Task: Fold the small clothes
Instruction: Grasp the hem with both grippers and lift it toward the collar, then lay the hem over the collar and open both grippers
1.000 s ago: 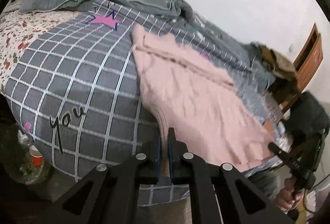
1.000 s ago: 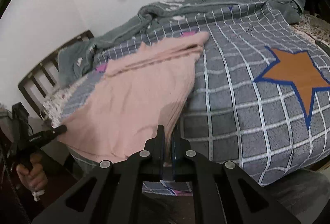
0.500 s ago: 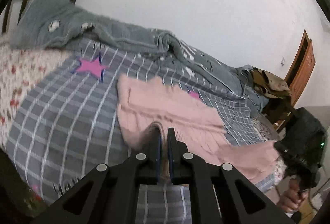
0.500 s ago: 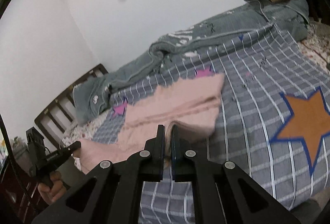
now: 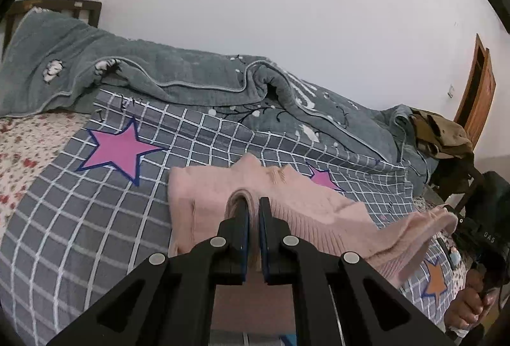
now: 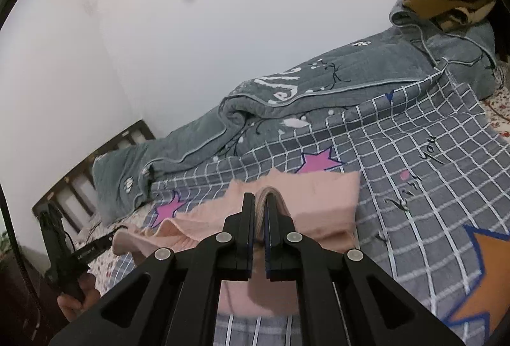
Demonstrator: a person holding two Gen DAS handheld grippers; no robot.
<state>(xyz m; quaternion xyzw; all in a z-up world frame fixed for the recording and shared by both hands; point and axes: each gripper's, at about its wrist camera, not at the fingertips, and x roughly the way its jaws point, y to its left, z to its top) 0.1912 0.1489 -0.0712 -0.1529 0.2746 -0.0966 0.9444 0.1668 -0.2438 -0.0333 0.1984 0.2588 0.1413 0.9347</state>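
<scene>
A pink knit garment (image 5: 306, 202) lies on a grey checked bedspread (image 5: 79, 218), its near edge lifted off the bed. My left gripper (image 5: 253, 205) is shut on a pinched fold of the pink garment's near left edge. My right gripper (image 6: 259, 202) is shut on a fold of the same garment (image 6: 322, 202) at its near right edge. Each view shows the other gripper: the right one at the far right (image 5: 471, 234) and the left one at the far left (image 6: 92, 250), with the raised hem stretched between them.
A rumpled grey-green quilt (image 5: 191, 75) lies along the white wall behind the garment. A brown clothes pile (image 5: 440, 135) sits at the bed's far right end near a wooden door (image 5: 478, 91). A wooden headboard (image 6: 95, 167) stands at the left end. A floral sheet (image 5: 22, 148) shows at the left.
Both grippers have lifted the garment's near edge and carried it forward toward the wall over the far part. The garment now looks shorter and doubled.
</scene>
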